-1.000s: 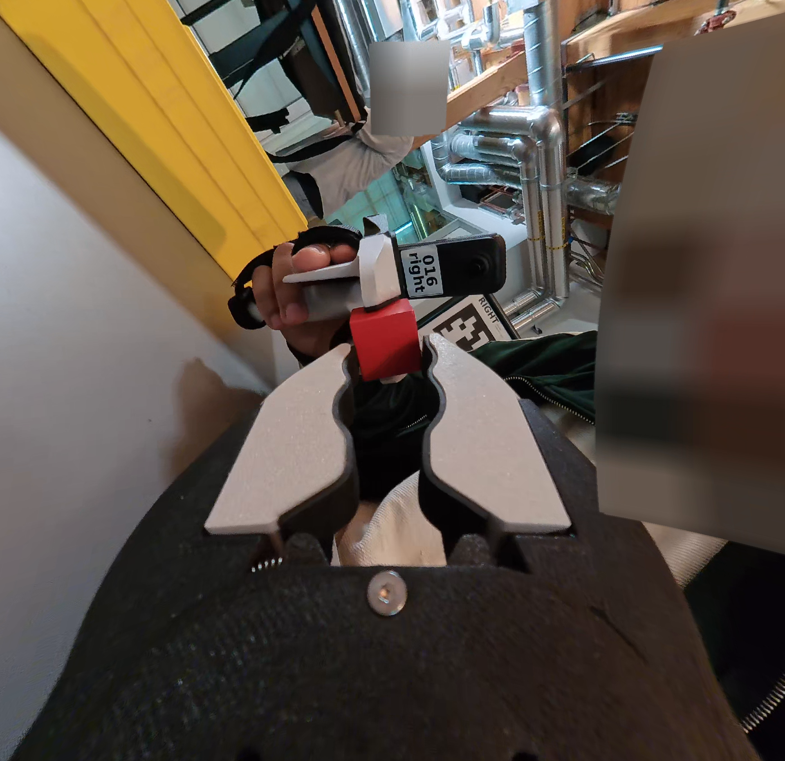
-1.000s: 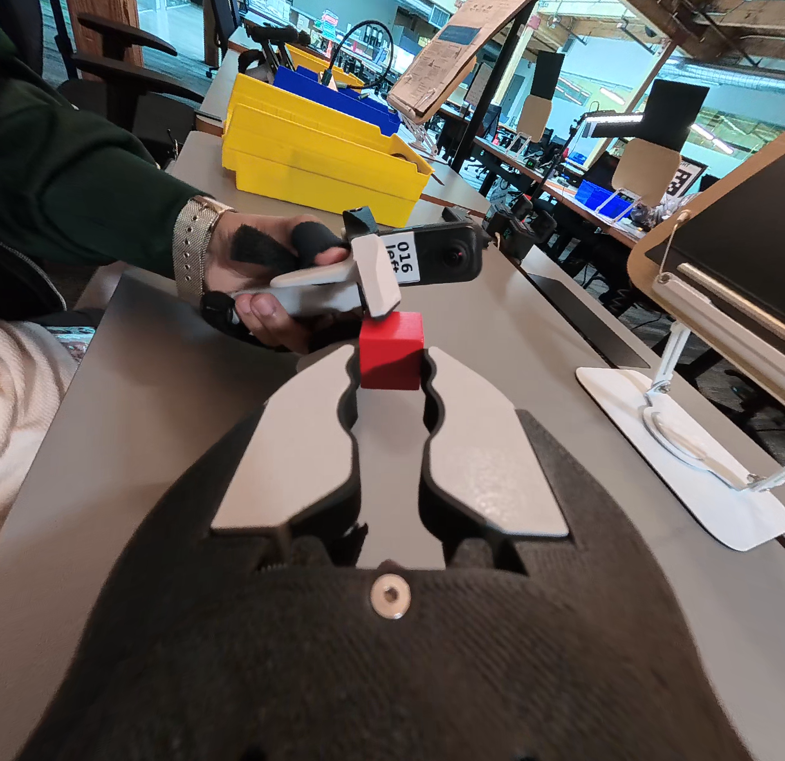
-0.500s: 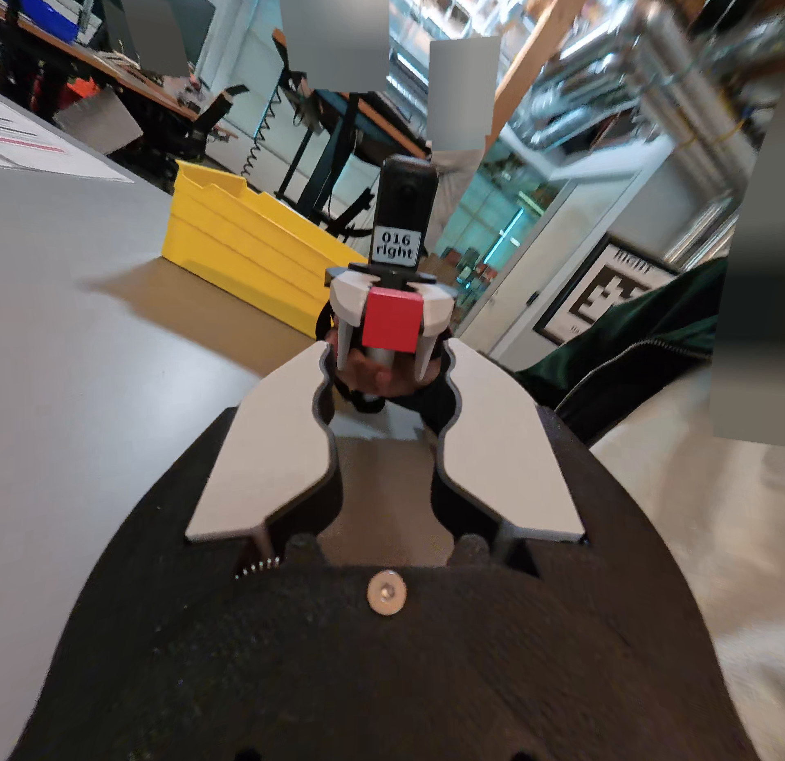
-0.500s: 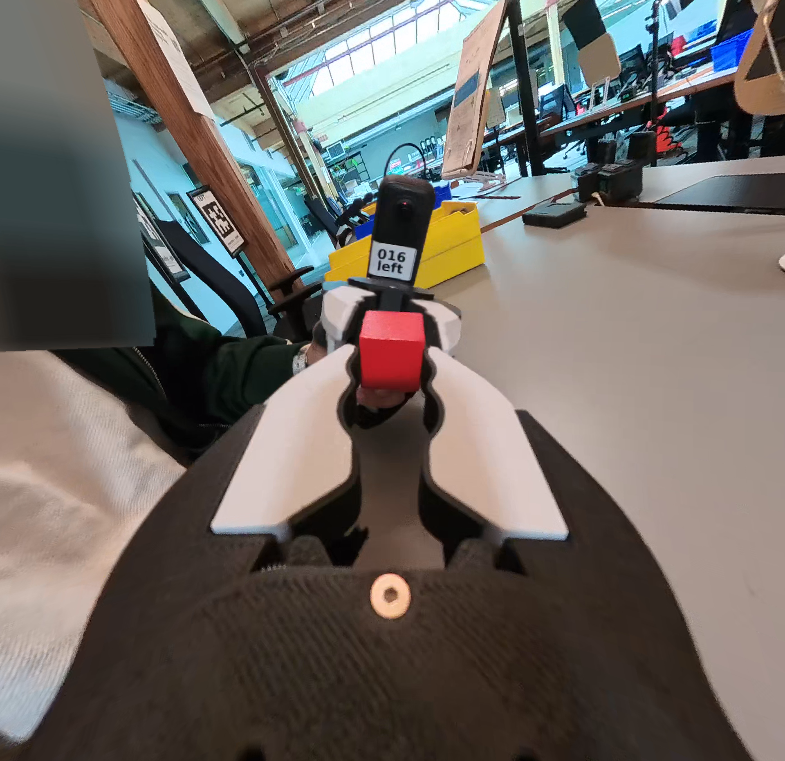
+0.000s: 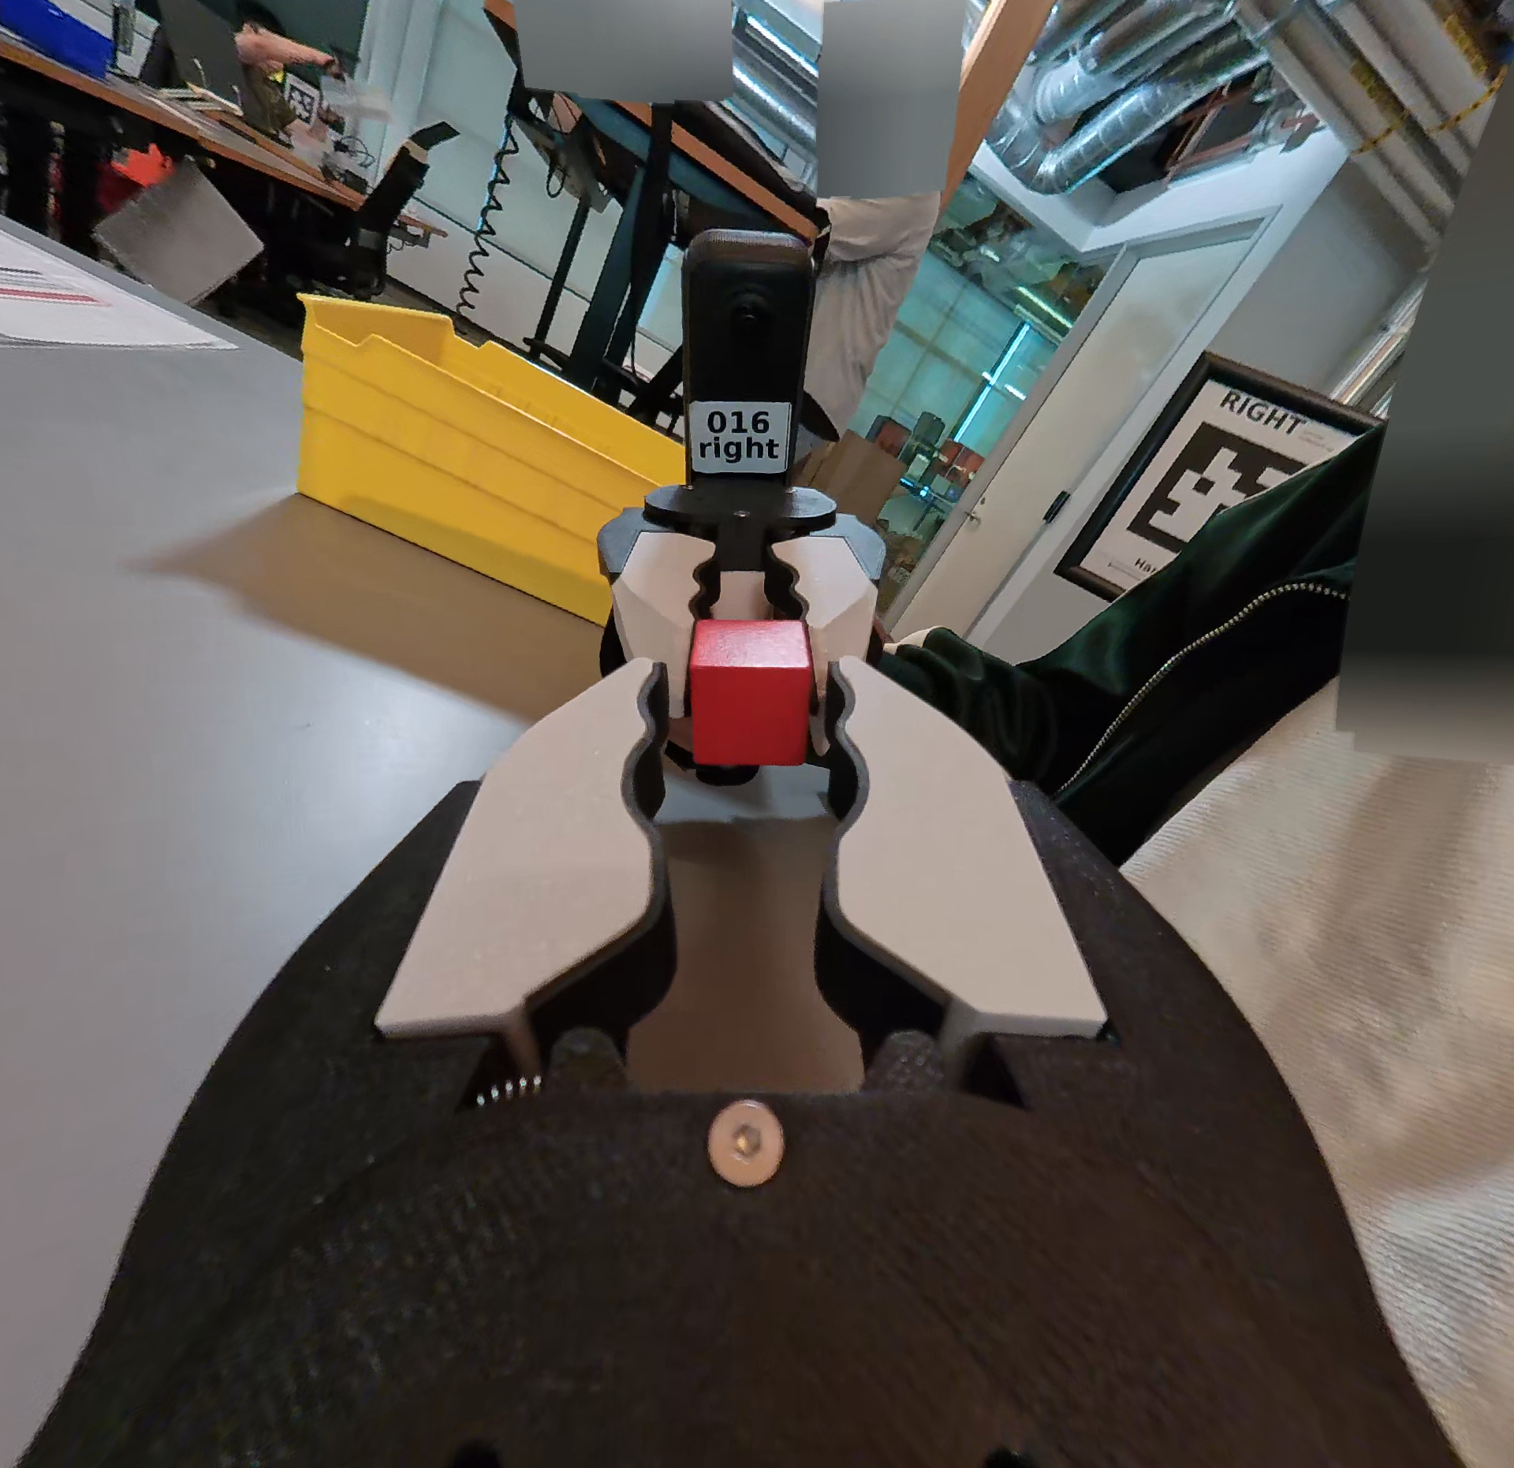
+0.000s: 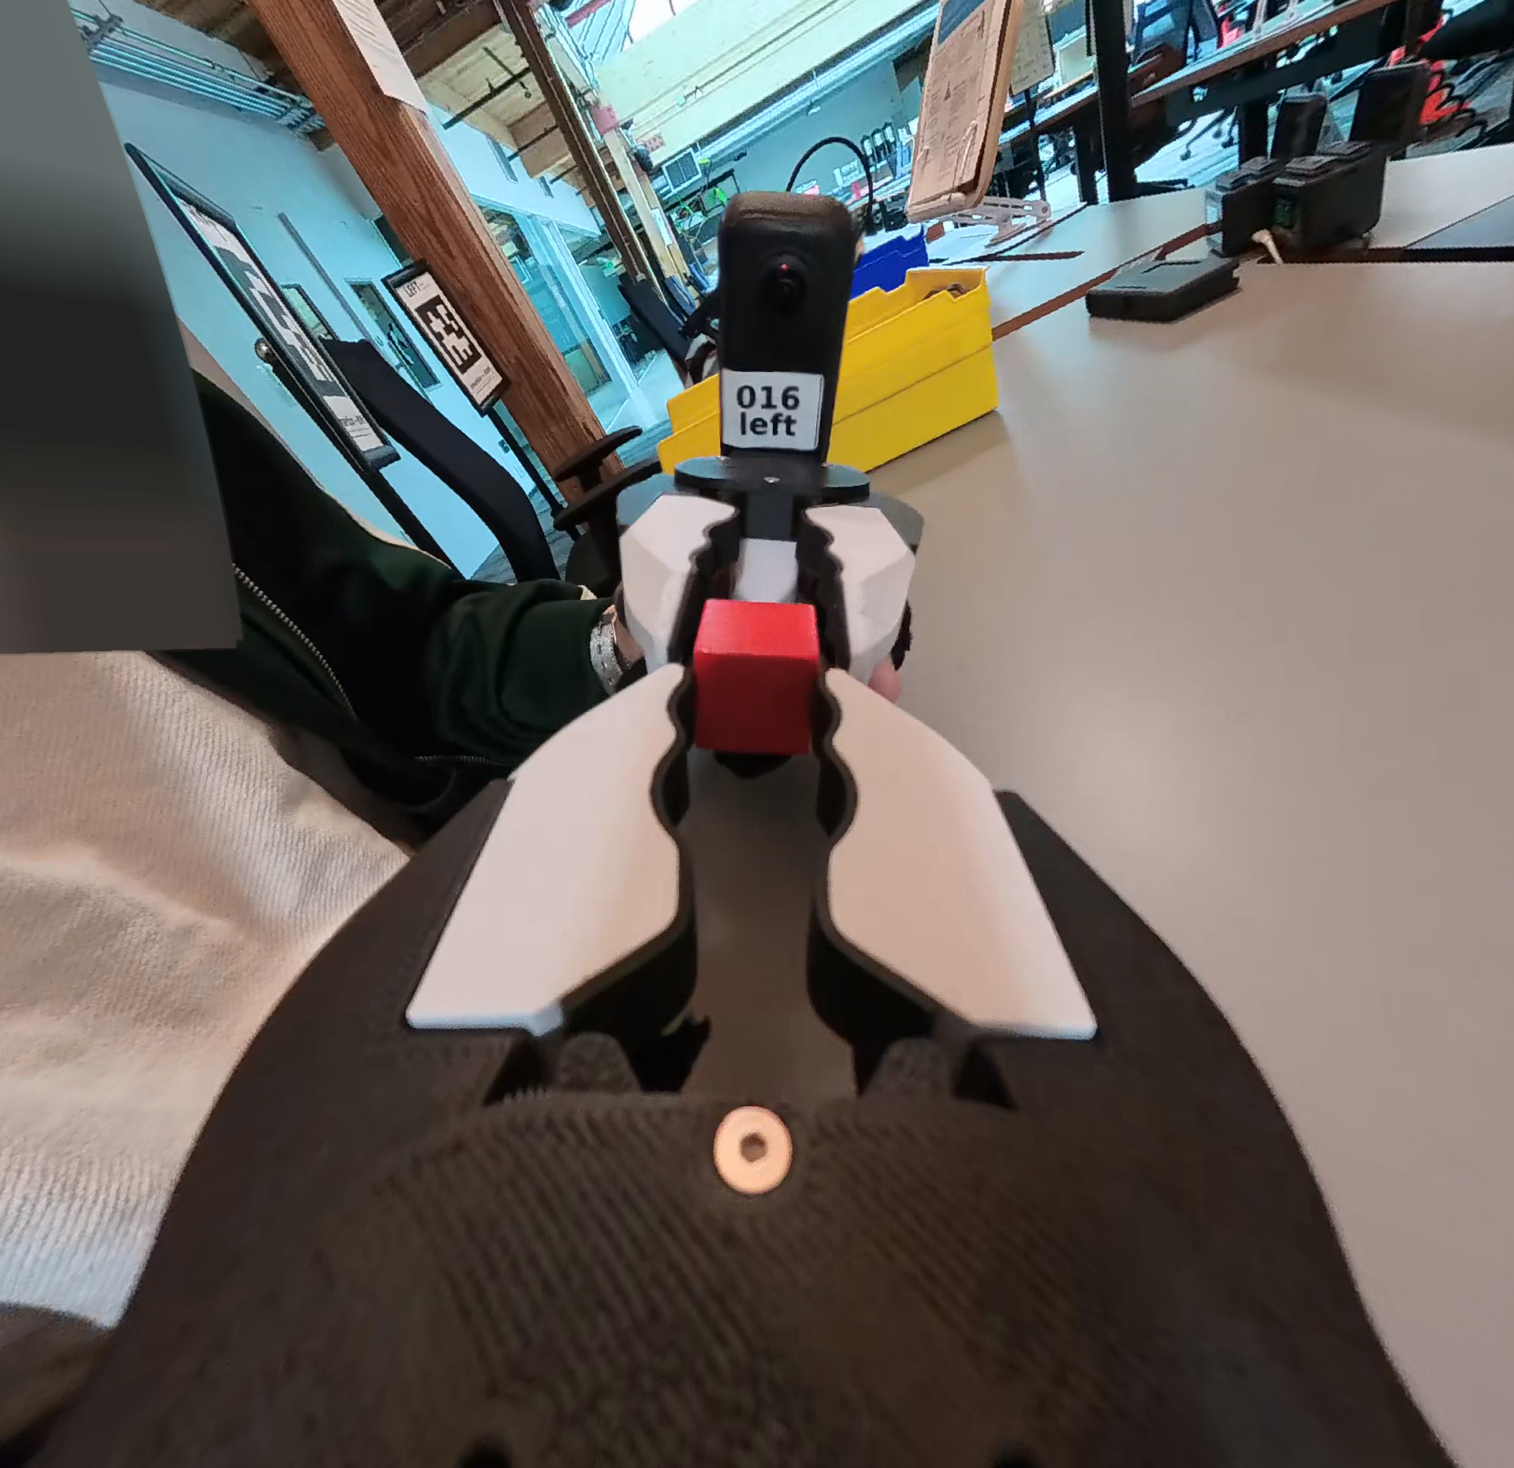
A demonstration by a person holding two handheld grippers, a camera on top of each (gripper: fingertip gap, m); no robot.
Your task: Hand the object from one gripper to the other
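Cube (image 5: 750, 691), red, one: it sits in the air above the grey table (image 5: 205, 691), straight ahead of both your grippers, which face each other tip to tip. Your right gripper (image 6: 754, 720) is clamped on its two side faces; your left gripper (image 5: 750, 720) is spread slightly wider than the cube, tips level with its near face, gripping nothing. Neither hand is nearer, and the cube has no long axis, so I judge the left fingers (image 5: 573, 814) need only slide forward along the open sides and close.
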